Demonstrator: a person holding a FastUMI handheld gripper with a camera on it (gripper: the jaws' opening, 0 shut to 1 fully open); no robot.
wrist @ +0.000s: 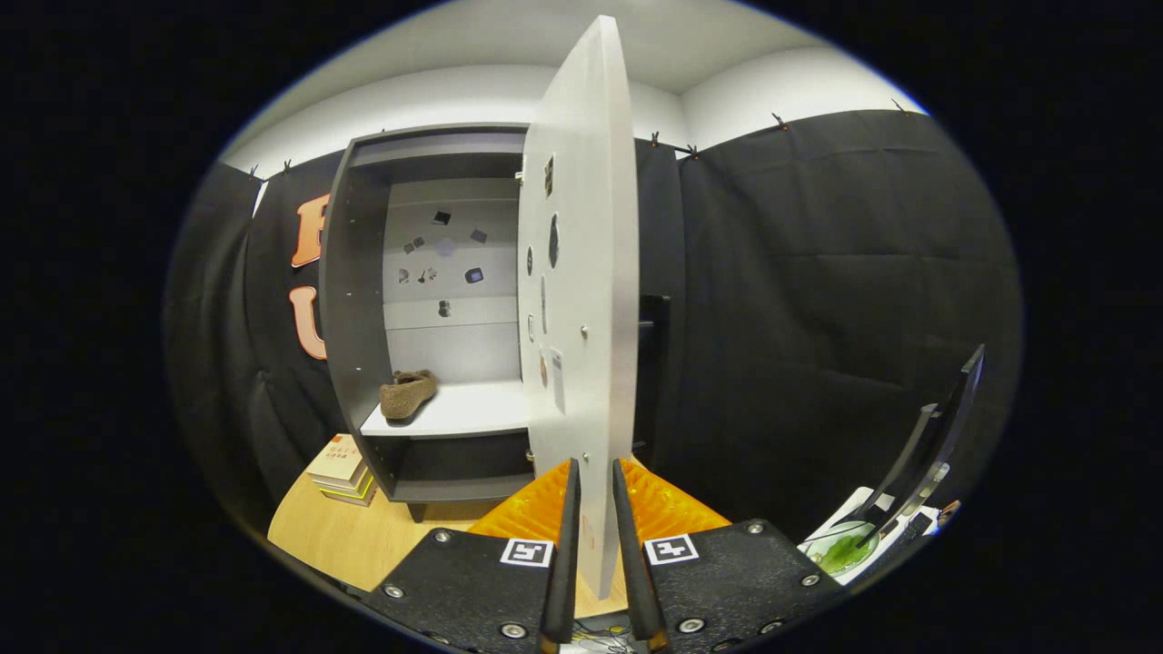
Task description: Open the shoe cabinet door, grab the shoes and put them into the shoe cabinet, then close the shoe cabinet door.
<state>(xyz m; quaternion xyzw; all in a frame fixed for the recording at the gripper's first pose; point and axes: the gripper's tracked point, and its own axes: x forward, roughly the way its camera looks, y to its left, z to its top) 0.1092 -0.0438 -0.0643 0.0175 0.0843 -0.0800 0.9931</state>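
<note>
**Fingers close on the edge of the open cabinet door**

Nearest the camera, the gripper [595, 509] has its two fingers [565, 545] drawn close together, with the free edge of the shoe cabinet door [581, 272] standing between them. The gap is narrow, just wide enough for the panel's thickness; both fingers lie against the door's lower edge, one on each face, so the door appears to be gripped.

The door is swung wide open and seen almost edge-on, rising tall from between the fingers. Several small dark stickers and marks dot its inner face.

Beyond the door and to its left stands the shoe cabinet [363, 300], dark-framed with a pale back panel. A single brown shoe [406, 394] rests on the white shelf [463, 413] inside, near the shelf's left end, toe pointing toward the cabinet's interior.

The cabinet sits on a wooden table [363, 536]. A small stack of books [343, 468] lies on the table just beside the cabinet's lower left corner.
</note>
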